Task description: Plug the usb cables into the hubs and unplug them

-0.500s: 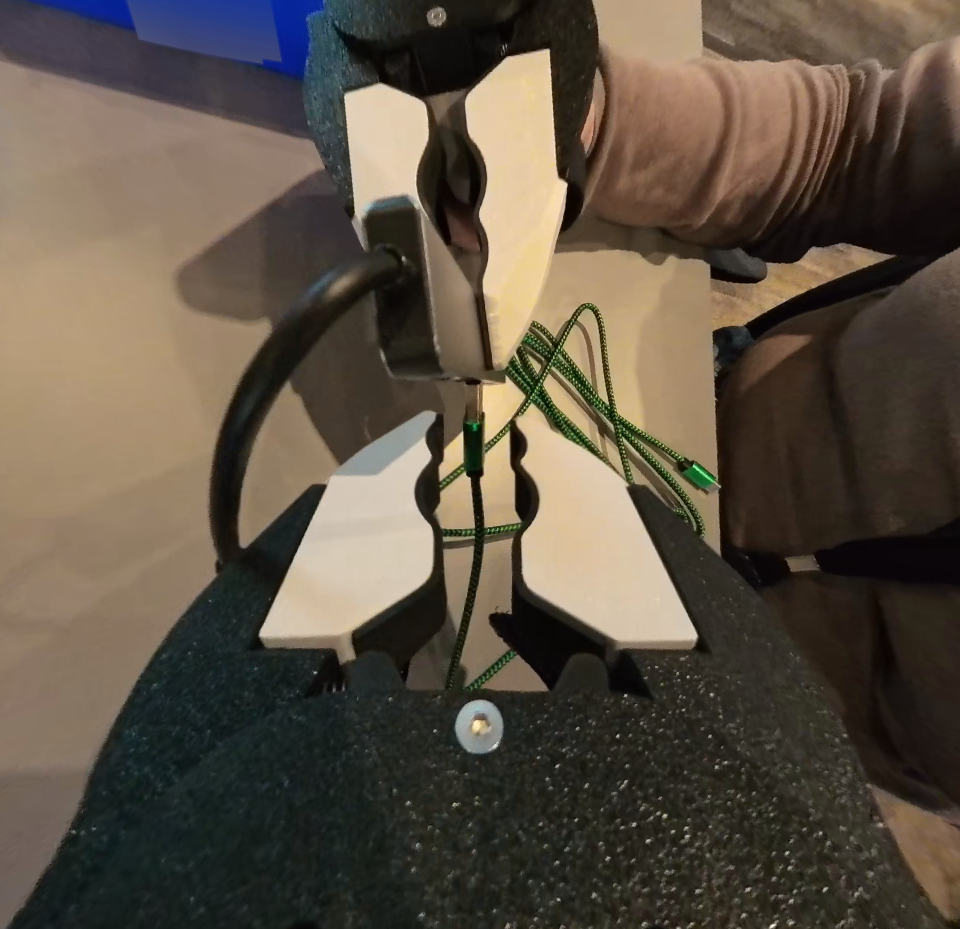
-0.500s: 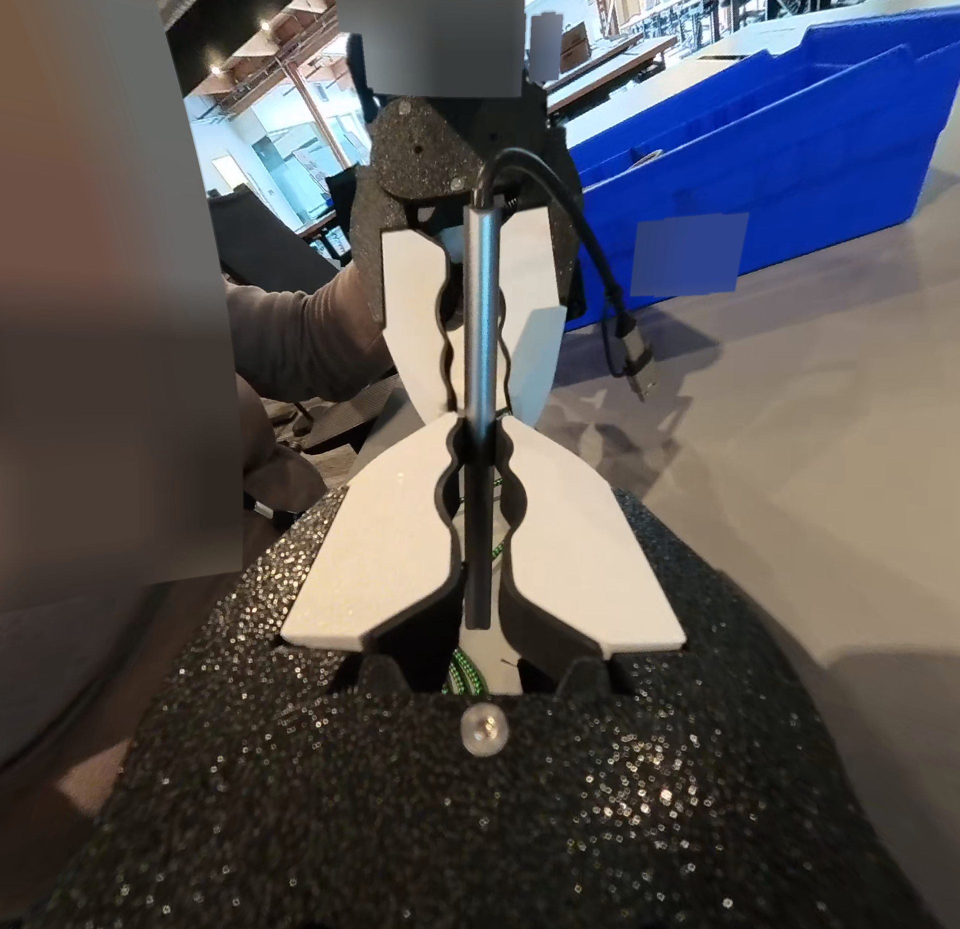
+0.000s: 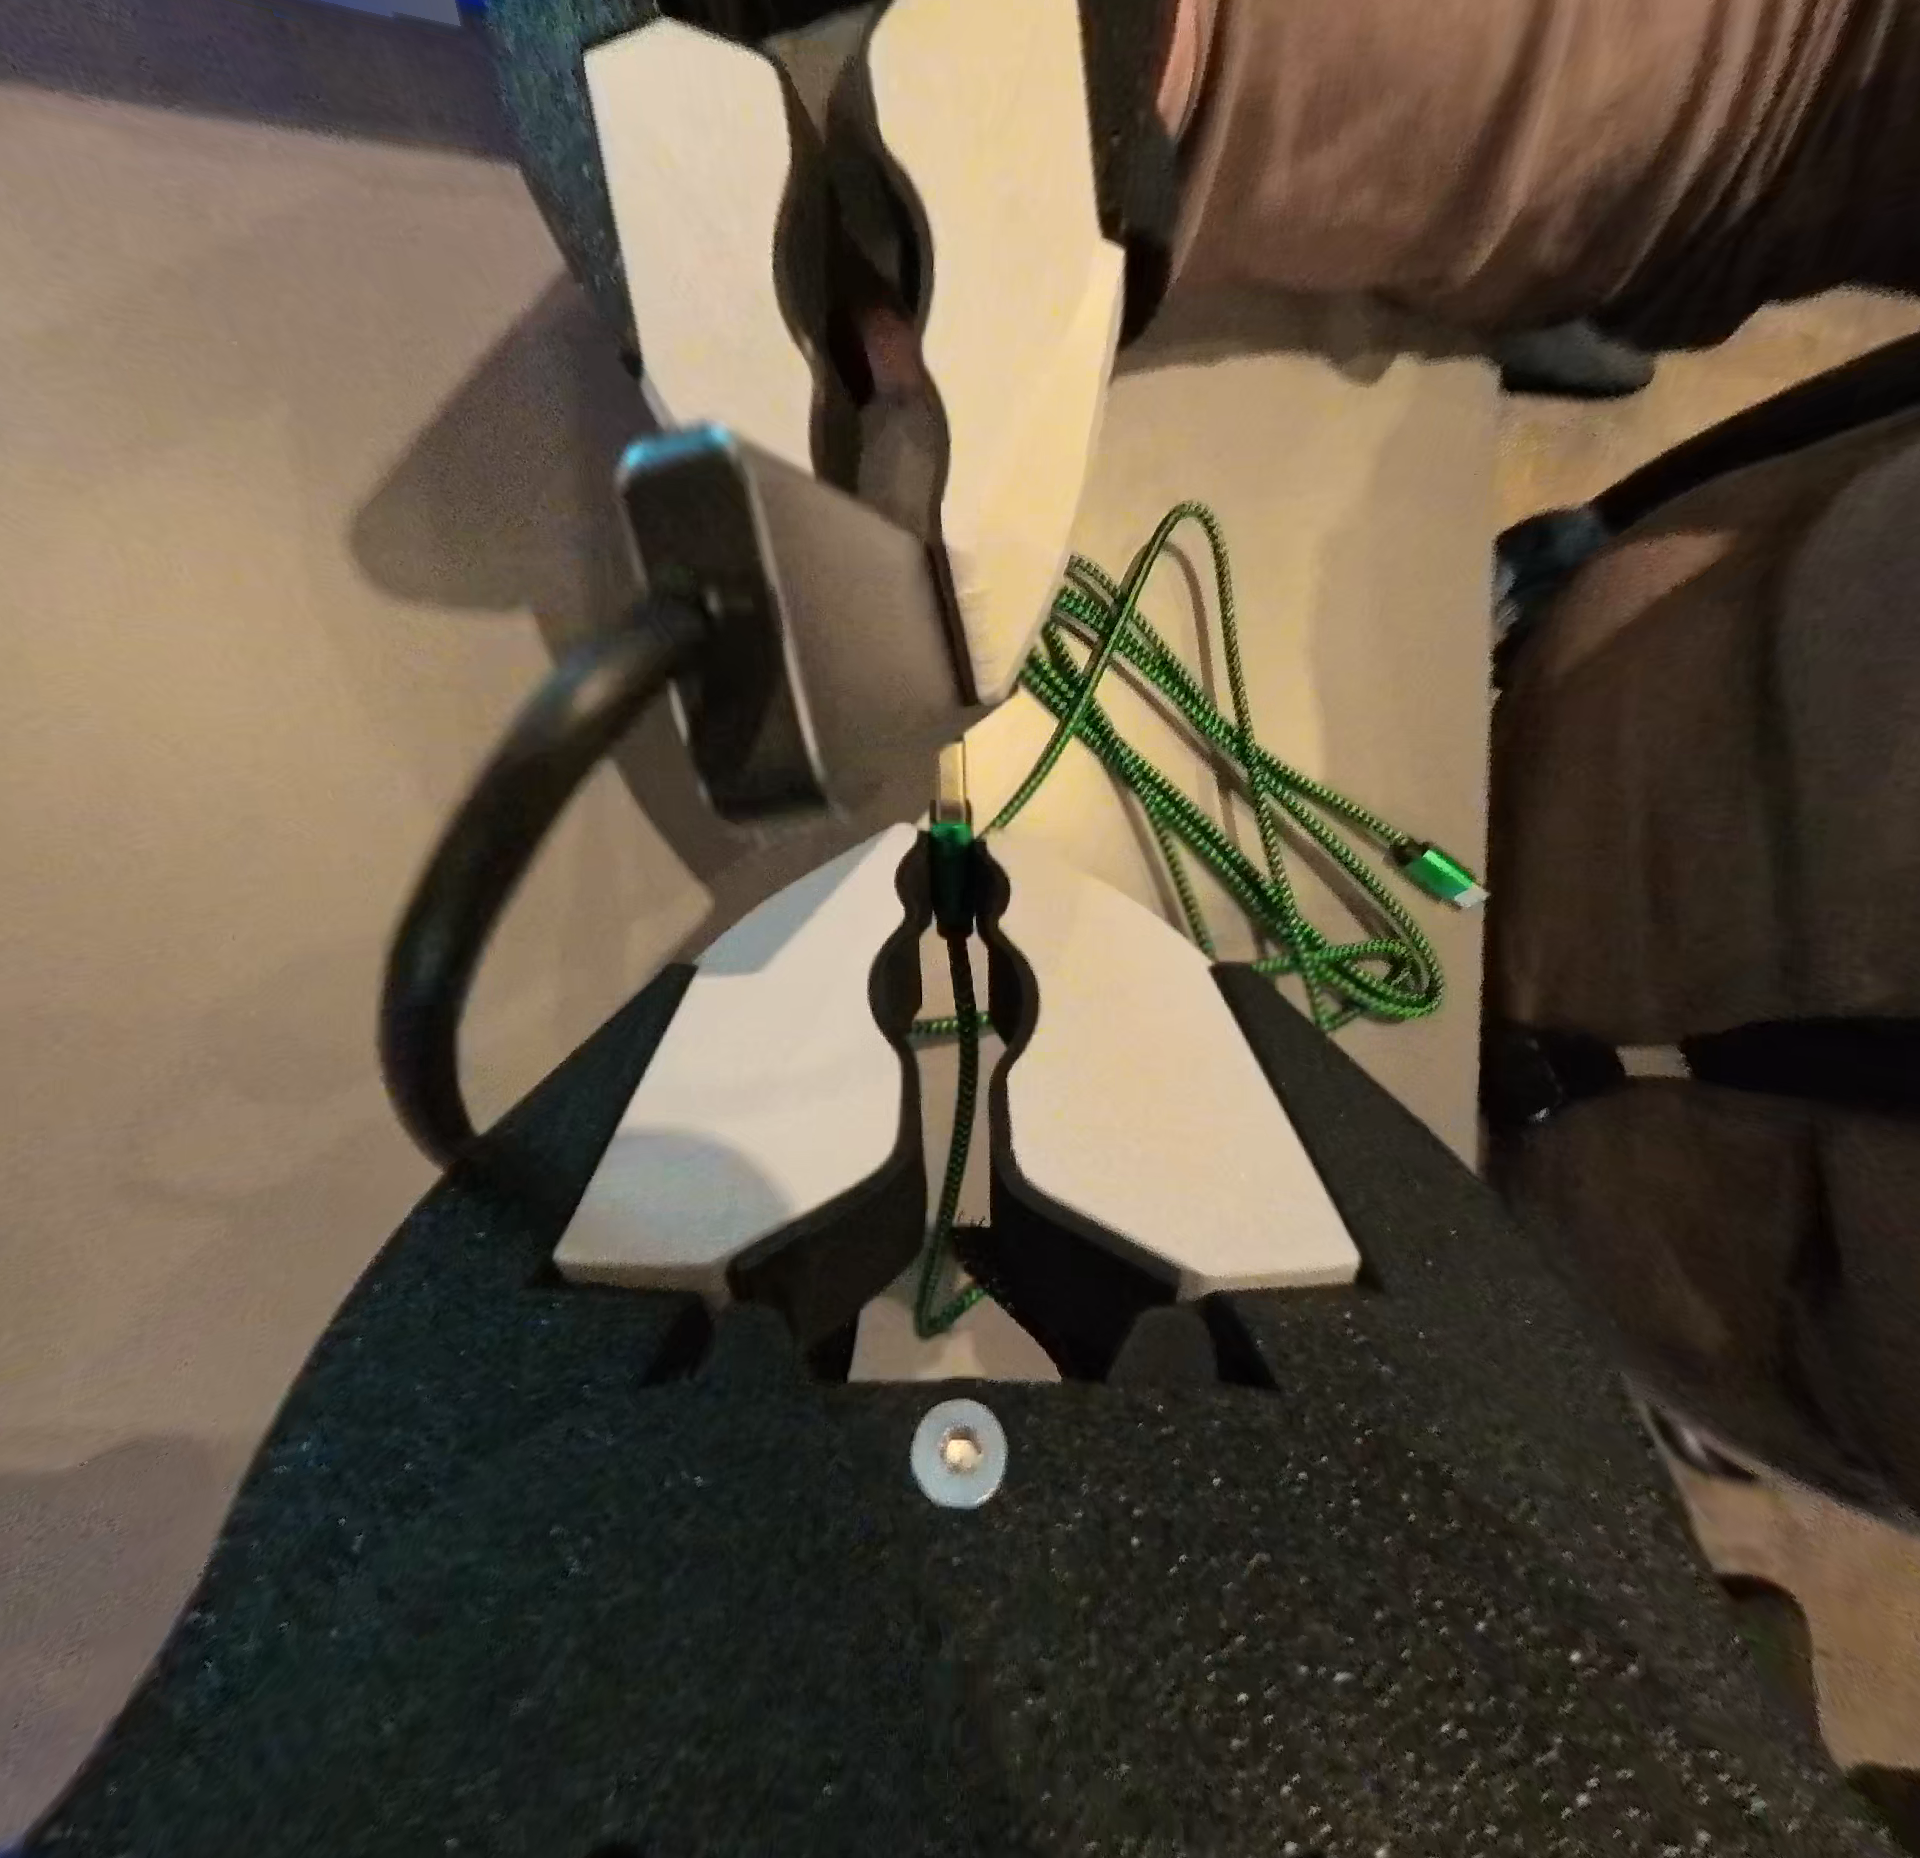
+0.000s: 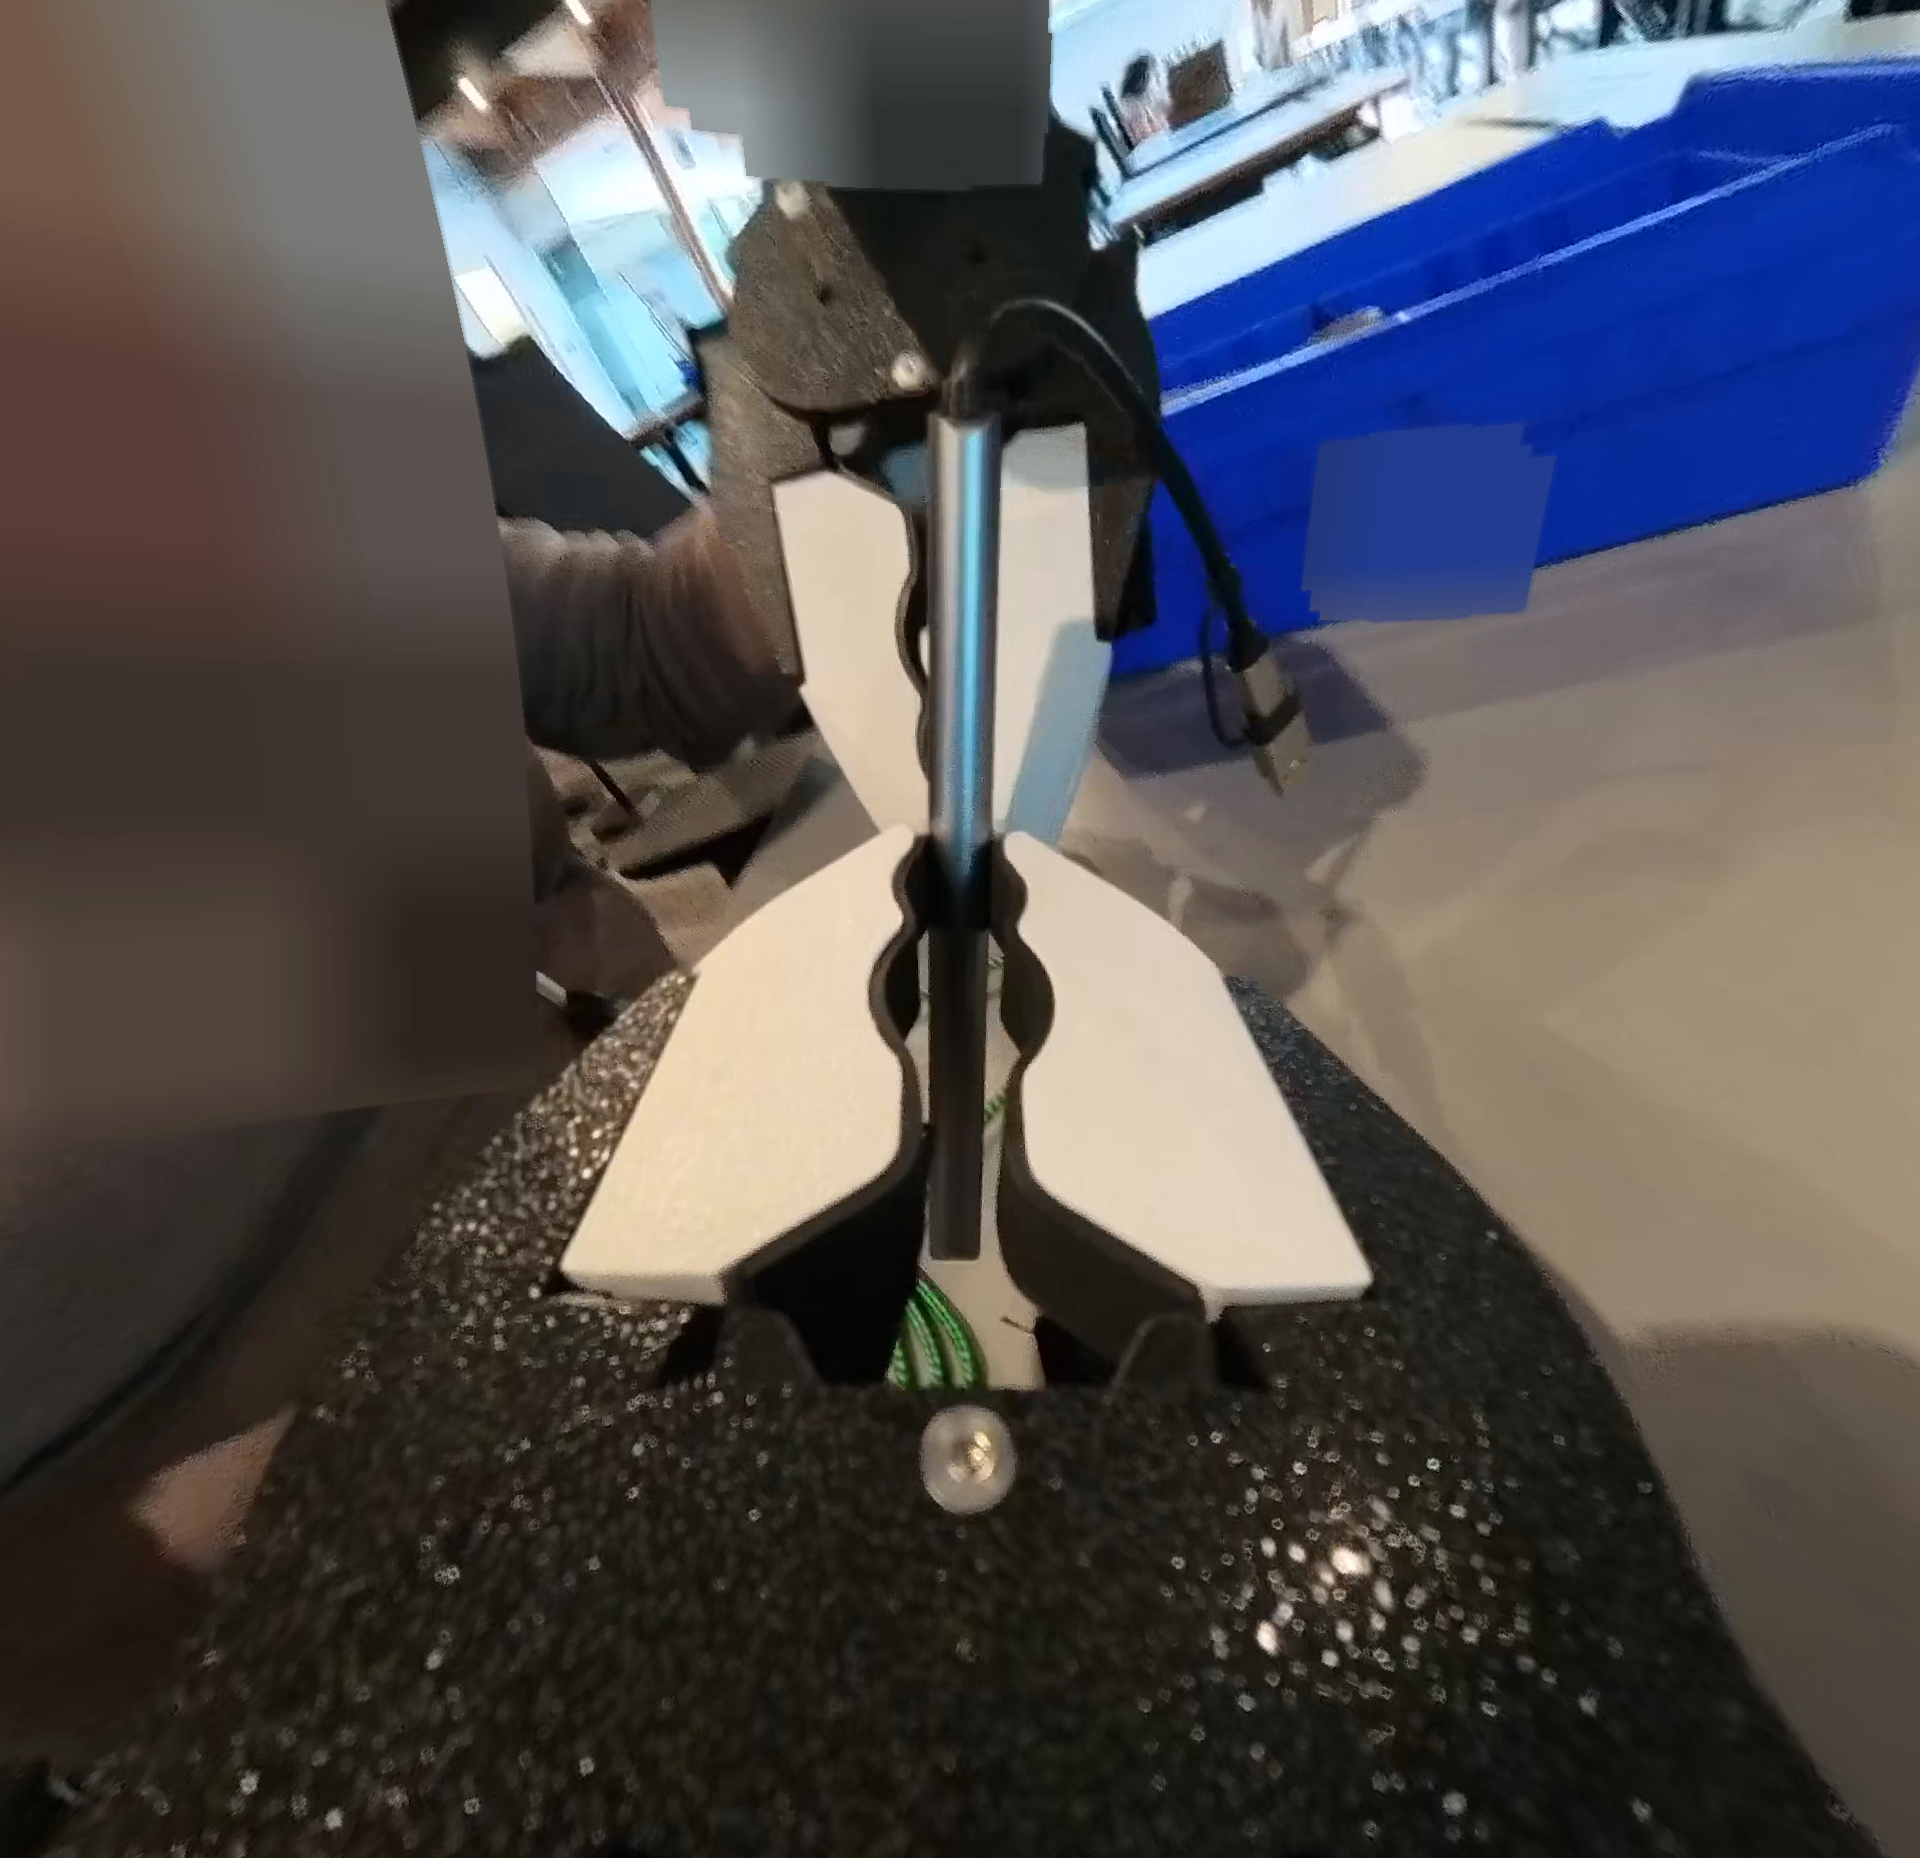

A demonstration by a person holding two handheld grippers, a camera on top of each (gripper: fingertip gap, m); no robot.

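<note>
A brushed, satin metal shell is seen on the hub (image 4: 961,645), its cord (image 3: 468,873) sheathed in glossy black rubber. Braided green-and-black cloth covers the usb cable (image 3: 1195,769). Rough, speckled black plastic forms each hand-held gripper body; the desk (image 3: 208,665) is matt and smooth.

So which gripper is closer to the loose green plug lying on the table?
Left. The left gripper holds the same green cable's other plug, just above and beside the loose green plug. The right gripper, clamped on the hub, sits farther off.
</note>
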